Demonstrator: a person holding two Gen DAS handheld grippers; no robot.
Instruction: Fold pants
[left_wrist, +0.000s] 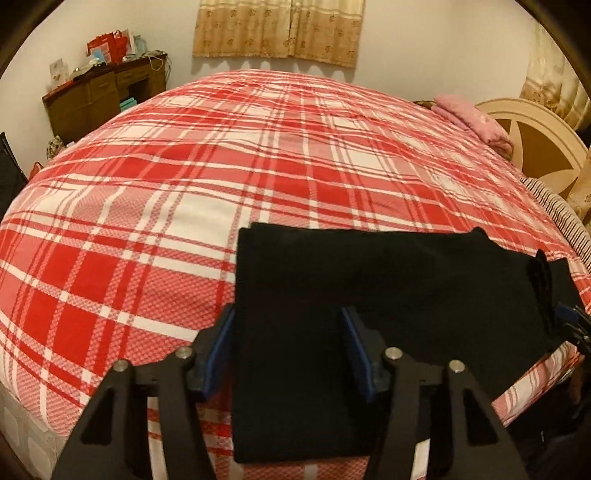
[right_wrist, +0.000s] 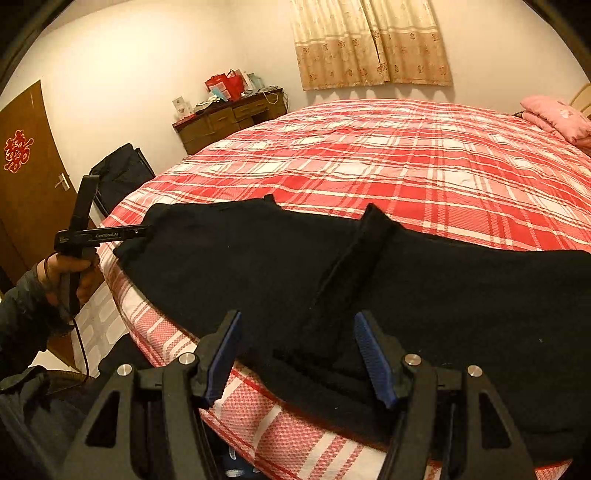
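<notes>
Black pants (left_wrist: 369, 288) lie flat along the near edge of the red plaid bed (left_wrist: 221, 166). My left gripper (left_wrist: 288, 317) is open, its blue pads (left_wrist: 218, 350) on either side of the pants' left end. In the right wrist view the pants (right_wrist: 258, 266) stretch across the bed (right_wrist: 406, 158), with a raised fold ridge (right_wrist: 354, 258) running toward me. My right gripper (right_wrist: 295, 325) is open, its blue pads (right_wrist: 373, 358) astride that ridge near the bed edge. The left gripper also shows in the right wrist view (right_wrist: 146, 230), at the pants' far left end.
A wooden dresser (right_wrist: 229, 118) with red bags stands by the far wall. A pink folded blanket (left_wrist: 472, 118) lies at the headboard (left_wrist: 535, 147). A dark chair (right_wrist: 122, 173) and a brown door (right_wrist: 26, 177) are left of the bed. Curtains (right_wrist: 373, 40) hang behind.
</notes>
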